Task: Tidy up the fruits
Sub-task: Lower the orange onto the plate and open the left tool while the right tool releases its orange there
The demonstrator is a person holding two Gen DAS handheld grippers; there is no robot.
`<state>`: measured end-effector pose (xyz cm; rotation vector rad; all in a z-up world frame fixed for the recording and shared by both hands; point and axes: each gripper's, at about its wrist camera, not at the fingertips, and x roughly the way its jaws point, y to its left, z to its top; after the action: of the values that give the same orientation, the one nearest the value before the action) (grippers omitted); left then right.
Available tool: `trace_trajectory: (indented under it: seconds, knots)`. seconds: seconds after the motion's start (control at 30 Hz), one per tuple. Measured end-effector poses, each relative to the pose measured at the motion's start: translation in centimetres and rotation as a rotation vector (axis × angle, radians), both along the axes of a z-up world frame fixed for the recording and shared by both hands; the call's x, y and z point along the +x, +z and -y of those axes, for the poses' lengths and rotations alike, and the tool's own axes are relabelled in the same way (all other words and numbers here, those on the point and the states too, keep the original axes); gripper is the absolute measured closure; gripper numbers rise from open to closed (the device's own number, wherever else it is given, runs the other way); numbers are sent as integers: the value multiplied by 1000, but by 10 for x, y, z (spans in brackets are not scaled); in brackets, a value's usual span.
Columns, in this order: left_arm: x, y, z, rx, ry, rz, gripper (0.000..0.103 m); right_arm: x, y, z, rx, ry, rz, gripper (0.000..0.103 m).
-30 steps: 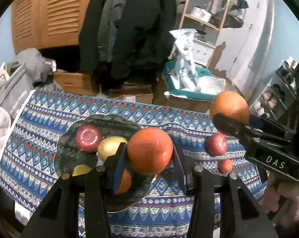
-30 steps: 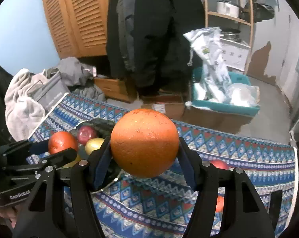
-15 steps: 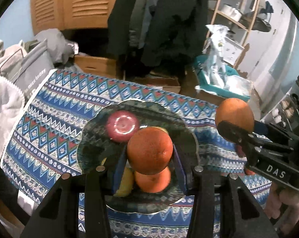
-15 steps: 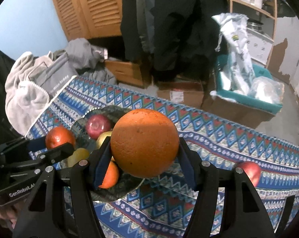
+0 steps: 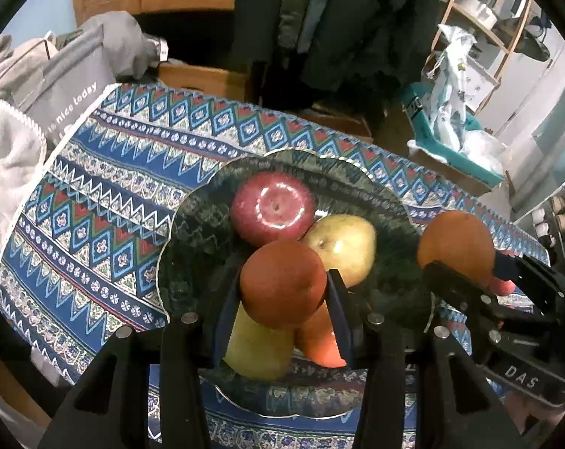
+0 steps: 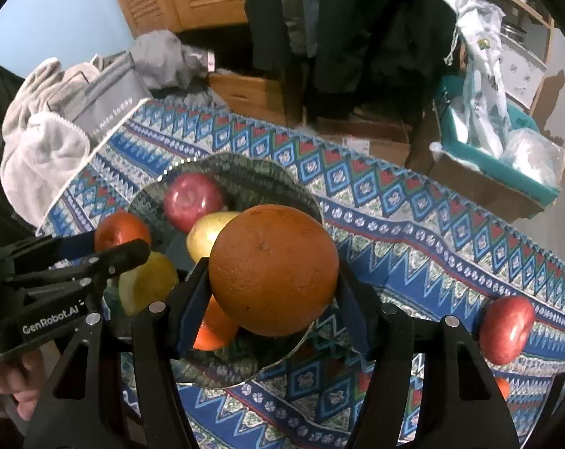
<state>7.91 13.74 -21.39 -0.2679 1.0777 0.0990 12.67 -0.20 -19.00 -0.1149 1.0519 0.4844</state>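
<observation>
My left gripper (image 5: 282, 290) is shut on a small reddish orange (image 5: 282, 277), held just above the dark green plate (image 5: 192, 247). On the plate lie a red apple (image 5: 273, 205), a yellow apple (image 5: 344, 247), a yellow-green fruit (image 5: 260, 348) and another orange (image 5: 318, 340). My right gripper (image 6: 273, 275) is shut on a large orange (image 6: 273, 262), which hangs over the plate's right rim (image 6: 301, 194). In the right wrist view the left gripper (image 6: 110, 243) with its small orange (image 6: 119, 228) shows at the left.
A patterned blue cloth (image 6: 413, 224) covers the table. A second red apple (image 6: 507, 327) and a small orange fruit (image 6: 503, 387) lie on it to the right. Towels and a grey bag (image 5: 58, 86) sit off the far left edge; boxes and coats stand behind.
Both grippers have sunk toward the plate with their oranges still held. The plate and its fruit now fill far more of both views.
</observation>
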Motion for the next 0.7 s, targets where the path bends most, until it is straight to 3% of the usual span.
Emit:
trace_trajectory:
  seconds: [0.33, 0.47, 0.7]
  knots:
    - [2, -12, -8, -25, 25, -36, 56, 1, -19, -5, -17, 9, -52, 38]
    - [0, -8, -10, -23, 27, -27, 46, 2, -22, -5, -15, 3, -72, 38]
    - [-3, -5, -9, -15, 33, -35, 43, 1, -12, -2, 27, 4, -48, 36]
